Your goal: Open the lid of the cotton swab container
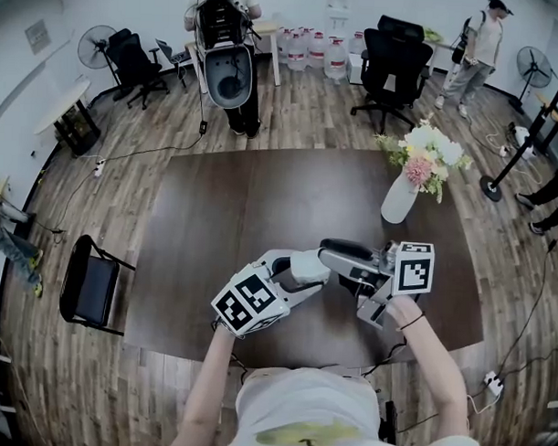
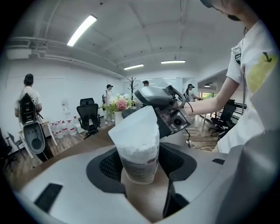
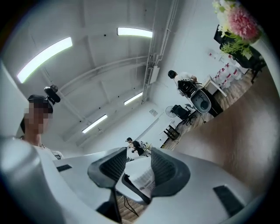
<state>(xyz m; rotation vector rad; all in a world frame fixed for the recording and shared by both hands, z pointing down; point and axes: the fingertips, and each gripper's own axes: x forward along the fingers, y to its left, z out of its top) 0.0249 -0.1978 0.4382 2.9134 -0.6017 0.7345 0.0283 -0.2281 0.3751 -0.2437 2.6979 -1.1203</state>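
The cotton swab container is a translucent white tub with a printed label, standing upright between the dark pads of my left gripper, which is shut on its body. Its white lid looks tilted at the top. My right gripper reaches in from the far side onto that top end. In the right gripper view the white labelled container fills the gap between both pads of the right gripper. In the head view the left gripper and right gripper meet above the table's near edge, hiding the container.
The dark brown table carries a white vase of flowers at its far right. A black chair stands left of the table. Office chairs, water bottles and several people are farther back.
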